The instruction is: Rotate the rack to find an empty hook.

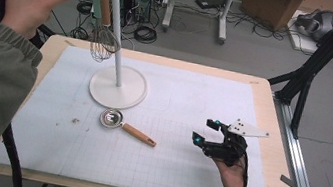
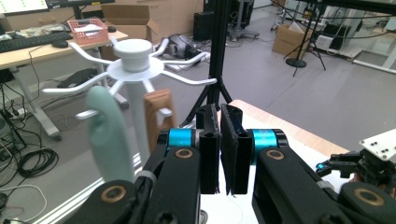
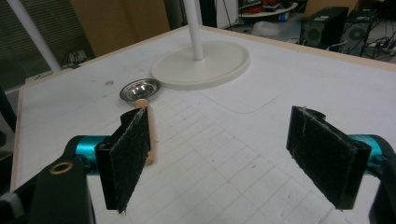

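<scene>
We hold the left gripper [image 2: 218, 154] up beside the white rack [image 1: 118, 73], its fingers nearly together with nothing between them. A whisk [image 1: 104, 38] hangs from 1 of the rack's arms, next to a pale green handle [image 2: 108, 140]. The right gripper [image 1: 209, 133] rests low over the desk [image 1: 268, 140], fingers wide and empty. A small strainer [image 1: 121, 124] lies on the mat near the rack's base.

No text, label, brand, number or sign can be read on anything in these views.
</scene>
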The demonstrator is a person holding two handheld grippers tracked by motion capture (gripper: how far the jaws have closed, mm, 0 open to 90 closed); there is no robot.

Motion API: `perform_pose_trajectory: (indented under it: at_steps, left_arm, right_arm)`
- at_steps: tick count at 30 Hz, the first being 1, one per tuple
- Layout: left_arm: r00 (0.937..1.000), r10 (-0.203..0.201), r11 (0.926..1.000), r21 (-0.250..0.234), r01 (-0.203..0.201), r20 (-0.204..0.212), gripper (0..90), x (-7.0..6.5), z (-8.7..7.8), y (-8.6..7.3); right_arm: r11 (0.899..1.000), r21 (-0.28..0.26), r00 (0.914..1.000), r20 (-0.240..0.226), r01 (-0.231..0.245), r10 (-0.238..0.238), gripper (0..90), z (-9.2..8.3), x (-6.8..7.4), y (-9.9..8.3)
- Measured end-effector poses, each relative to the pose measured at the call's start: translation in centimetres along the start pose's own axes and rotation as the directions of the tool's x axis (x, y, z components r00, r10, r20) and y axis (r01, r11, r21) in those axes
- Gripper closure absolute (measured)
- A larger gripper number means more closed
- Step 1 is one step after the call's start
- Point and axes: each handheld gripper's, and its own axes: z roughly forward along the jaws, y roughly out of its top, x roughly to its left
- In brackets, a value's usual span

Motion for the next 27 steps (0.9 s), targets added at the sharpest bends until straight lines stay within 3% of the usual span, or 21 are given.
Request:
perform_pose_trajectory:
  at_steps: [6,18,27]
  left_arm:
    - [0.9999,0.004,1.0,0.004,-0.004,-0.015,86.2,-0.7,0.3,-0.1]
    - [0.9979,-0.039,0.9992,-0.012,0.039,-0.052,86.4,0.6,1.4,-0.3]
    - [0.9944,-0.049,0.9985,-0.03,0.046,-0.093,86.9,0.9,1.7,-0.3]
  right_arm:
    - [1.0,-0.013,1.0,0.007,-0.005,0.005,21.0,-0.1,0.0,0.0]
    - [1.0,-0.006,0.9999,0.015,0.001,-0.001,21.0,0.2,0.1,0.1]
    - [1.0,-0.011,0.9999,0.015,0.008,-0.008,21.1,0.2,0.1,0.1]
